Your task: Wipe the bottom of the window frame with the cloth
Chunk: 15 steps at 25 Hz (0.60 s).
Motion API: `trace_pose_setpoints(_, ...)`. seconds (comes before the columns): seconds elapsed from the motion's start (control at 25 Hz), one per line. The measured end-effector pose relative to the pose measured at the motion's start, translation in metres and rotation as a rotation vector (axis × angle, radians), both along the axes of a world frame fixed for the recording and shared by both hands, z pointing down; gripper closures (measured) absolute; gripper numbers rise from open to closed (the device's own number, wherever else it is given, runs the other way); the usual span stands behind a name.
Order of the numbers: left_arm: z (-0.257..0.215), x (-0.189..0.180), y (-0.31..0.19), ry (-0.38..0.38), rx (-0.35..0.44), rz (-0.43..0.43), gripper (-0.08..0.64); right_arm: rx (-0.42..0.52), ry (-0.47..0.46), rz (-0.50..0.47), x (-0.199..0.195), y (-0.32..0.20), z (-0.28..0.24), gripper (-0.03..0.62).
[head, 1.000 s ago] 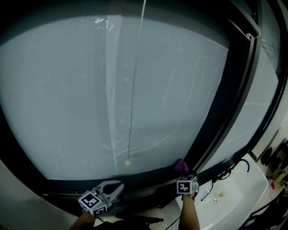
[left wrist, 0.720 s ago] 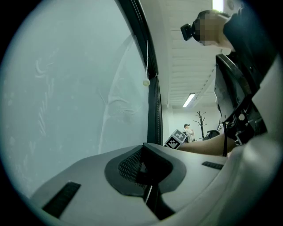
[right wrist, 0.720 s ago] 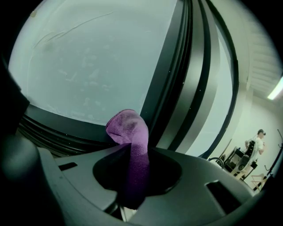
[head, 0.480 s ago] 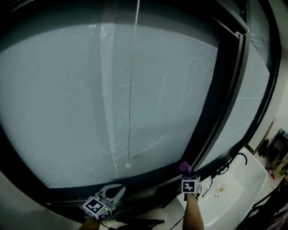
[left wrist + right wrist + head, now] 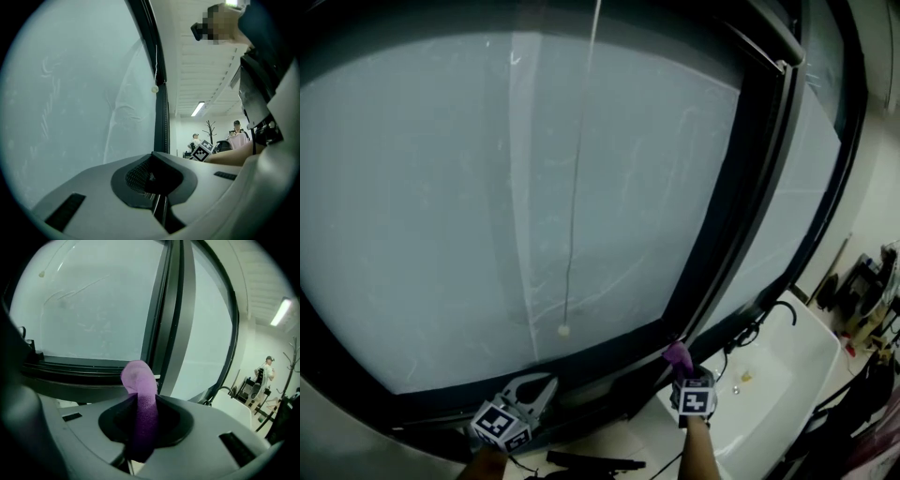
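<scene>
The large window pane (image 5: 441, 206) is being faced, with the bottom of the window frame (image 5: 609, 361) being shown as a dark rail under it. The rail is being met by an upright post (image 5: 741, 206) at the right. A white sink (image 5: 787, 370) is being seen just beside that corner.

The left gripper (image 5: 534, 387) is being held low by the rail, its jaws pressed together on nothing. The right gripper (image 5: 680, 367) is being clamped on the purple cloth (image 5: 678, 353), whose folded tip is being pointed at the rail near the corner. Whether contact is being made cannot be told.

Only a short nub of cloth is being offered beyond the jaws. The hard jaw tips could therefore be scraped on the frame, or the cloth dragged loose if jammed into the corner. A cord bead (image 5: 563, 330) is hanging just above the rail and could be snagged by a leftward stroke.
</scene>
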<state>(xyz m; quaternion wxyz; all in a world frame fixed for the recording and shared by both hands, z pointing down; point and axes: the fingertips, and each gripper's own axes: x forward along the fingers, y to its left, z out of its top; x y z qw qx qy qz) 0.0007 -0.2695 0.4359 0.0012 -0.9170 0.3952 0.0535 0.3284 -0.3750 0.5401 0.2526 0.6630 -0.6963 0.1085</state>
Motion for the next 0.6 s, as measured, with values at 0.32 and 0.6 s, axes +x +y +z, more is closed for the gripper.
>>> trace_pose_setpoints(0.32,-0.003,0.001,0.003,0.036,-0.018,0.013,0.557,0.078,-0.212,-0.044,-0.043,0.078,-0.007,0.514)
trace_pose_setpoints(0.6,-0.004,0.001,0.001,0.032,-0.041,-0.007,0.557,0.168,-0.217,-0.118,-0.064,0.115,-0.044,0.515)
